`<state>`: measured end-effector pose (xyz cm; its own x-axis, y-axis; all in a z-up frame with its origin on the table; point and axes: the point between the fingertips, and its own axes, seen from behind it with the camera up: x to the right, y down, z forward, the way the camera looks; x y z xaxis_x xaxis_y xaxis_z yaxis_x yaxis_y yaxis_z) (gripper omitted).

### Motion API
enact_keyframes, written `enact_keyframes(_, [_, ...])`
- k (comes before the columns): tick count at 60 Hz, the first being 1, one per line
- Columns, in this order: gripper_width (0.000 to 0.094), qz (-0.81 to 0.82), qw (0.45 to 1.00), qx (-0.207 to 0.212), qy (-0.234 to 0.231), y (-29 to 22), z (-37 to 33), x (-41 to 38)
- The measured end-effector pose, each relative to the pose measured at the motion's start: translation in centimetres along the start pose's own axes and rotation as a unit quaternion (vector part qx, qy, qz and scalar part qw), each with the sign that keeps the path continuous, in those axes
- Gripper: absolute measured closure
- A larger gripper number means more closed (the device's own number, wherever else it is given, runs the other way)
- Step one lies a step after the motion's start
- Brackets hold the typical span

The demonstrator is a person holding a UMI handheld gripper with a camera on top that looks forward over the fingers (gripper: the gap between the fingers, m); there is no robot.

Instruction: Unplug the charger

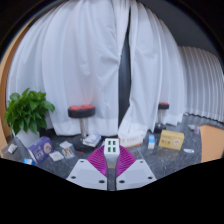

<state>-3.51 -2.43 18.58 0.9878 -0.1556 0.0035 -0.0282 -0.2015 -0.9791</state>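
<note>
A small white charger (111, 146) with green slots on its face sits between the tips of my gripper (111, 152). Both magenta pads (98, 160) press against its sides, so the gripper is shut on it. The charger is held above a grey table (140, 158). No socket or cable shows around it; its lower part is hidden by the fingers.
White curtains (90, 60) hang behind the table. A green potted plant (28, 110) stands at the left. Small boxes and packets (45, 150) lie at the left, a yellow box (172, 140) and a blue bottle (152, 140) at the right. Two red-topped stools (82, 111) stand behind.
</note>
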Motion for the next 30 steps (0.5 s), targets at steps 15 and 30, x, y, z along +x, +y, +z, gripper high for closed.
enact_keyframes(15, [0.0797, 0.039, 0.985, -0.163, -0.032, 17.3, 2.3, 6.5])
enact_keyframes(30, [0.0334, 0.008, 0.983, -0.179, -0.042, 18.4, 3.7, 12.1])
